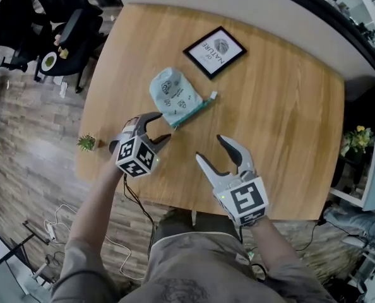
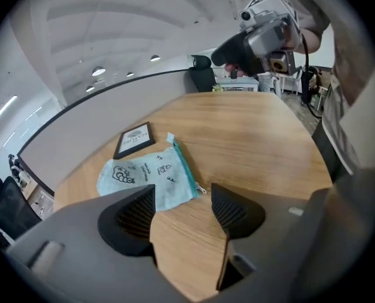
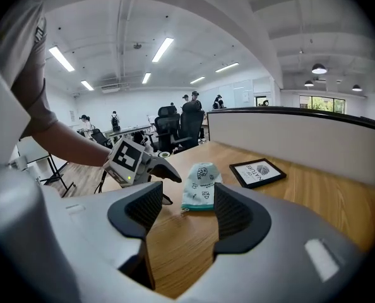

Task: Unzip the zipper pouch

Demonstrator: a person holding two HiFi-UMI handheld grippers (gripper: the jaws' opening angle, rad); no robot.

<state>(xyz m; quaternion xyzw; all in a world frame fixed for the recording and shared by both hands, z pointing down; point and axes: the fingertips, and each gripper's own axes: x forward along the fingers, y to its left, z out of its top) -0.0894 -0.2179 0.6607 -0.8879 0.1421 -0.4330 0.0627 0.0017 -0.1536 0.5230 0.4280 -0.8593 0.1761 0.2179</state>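
Note:
A light teal zipper pouch (image 1: 173,96) with small black drawings lies flat on the wooden table (image 1: 282,125). Its teal zipper runs along the right edge, and the pull sits at the near end (image 2: 201,189). My left gripper (image 1: 159,127) hovers open just short of the pouch's near end, nothing between its jaws. My right gripper (image 1: 211,149) is open too, off to the right and nearer me, over bare wood. The pouch (image 3: 199,185) lies beyond the right jaws, with the left gripper (image 3: 137,162) beside it.
A black-framed picture (image 1: 215,51) lies flat behind the pouch. A tiny potted plant (image 1: 86,142) stands at the table's left edge. Office chairs (image 1: 61,17) stand past the far left corner. A plant (image 1: 357,137) stands on a shelf at the right.

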